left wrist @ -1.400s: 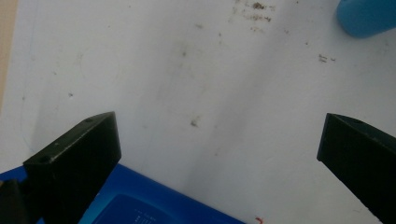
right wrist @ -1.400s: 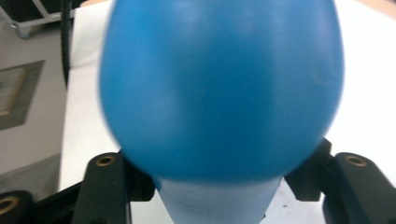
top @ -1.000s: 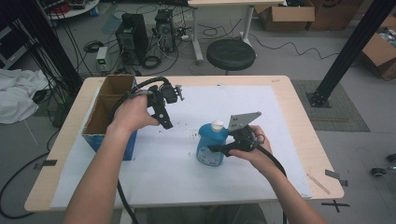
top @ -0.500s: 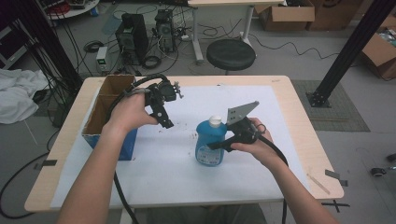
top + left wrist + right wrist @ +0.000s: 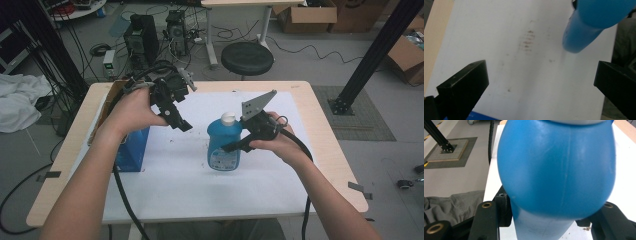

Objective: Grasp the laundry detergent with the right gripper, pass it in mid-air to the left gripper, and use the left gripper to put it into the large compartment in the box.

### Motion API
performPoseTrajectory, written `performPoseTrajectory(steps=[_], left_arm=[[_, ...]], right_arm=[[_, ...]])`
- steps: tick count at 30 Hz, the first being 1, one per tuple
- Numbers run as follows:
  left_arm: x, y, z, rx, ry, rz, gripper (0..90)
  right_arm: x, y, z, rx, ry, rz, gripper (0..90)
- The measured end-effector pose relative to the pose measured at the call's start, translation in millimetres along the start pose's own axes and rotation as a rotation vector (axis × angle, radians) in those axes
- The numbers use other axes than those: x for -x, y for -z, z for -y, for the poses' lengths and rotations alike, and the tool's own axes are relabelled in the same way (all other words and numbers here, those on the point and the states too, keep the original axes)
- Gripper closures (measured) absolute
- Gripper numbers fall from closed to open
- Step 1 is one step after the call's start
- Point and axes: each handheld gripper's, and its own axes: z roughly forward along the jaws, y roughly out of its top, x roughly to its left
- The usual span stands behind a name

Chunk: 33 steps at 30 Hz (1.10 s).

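Right hand-held gripper (image 5: 235, 146) clamped on the blue bottle (image 5: 223, 145), jaws at its waist, bottle upright and clear of the table (image 5: 310, 125); left hand-held gripper (image 5: 182, 125) jaws apart, empty, beside the bottle's white cap (image 5: 228, 118); blue box (image 5: 131, 152) at table's left; looks like a carry step; next: left likely takes the cap, so line up on it squarely.

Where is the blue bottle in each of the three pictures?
High view: the blue bottle stands upright at the middle, clamped by the right gripper.
Left gripper view: the bottle is in the top right corner, beyond the open left gripper.
Right gripper view: its body is the big blue shape across the middle, between the jaws.
Shared landmark: the white sheet under it.
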Motion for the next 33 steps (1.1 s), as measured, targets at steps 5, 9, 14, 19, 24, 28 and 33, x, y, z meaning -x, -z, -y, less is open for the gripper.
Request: performPoseTrajectory(steps=[5,9,14,19,24,28,33], left_arm=[[8.1,12.9,-10.5,0.035,-0.014,0.037,0.1],[16.7,22.6,-21.9,0.057,-0.045,0.054,0.1],[25.3,25.2,-33.0,0.042,-0.071,0.085,0.1],[33.0,23.5,-43.6,0.016,-0.098,0.090,0.1],[39.8,17.4,-52.5,-0.024,-0.117,0.077,0.1],[42.6,11.4,-57.2,-0.050,-0.127,0.079,0.1],[46.9,6.6,-63.4,-0.063,-0.146,0.085,0.1]], right_arm=[[-1.4,0.8,-8.9,0.002,0.017,-0.007,45.6],[-3.1,-0.2,-16.3,-0.003,0.026,-0.025,45.6],[-4.7,-1.3,-22.5,-0.012,0.039,-0.032,45.6],[-5.9,-4.1,-27.9,-0.021,0.049,-0.041,45.6],[-6.6,-5.0,-32.0,-0.017,0.058,-0.044,45.6],[-8.0,-5.0,-34.9,-0.018,0.066,-0.046,45.6],[-8.2,-6.3,-36.7,-0.024,0.070,-0.051,45.6]])
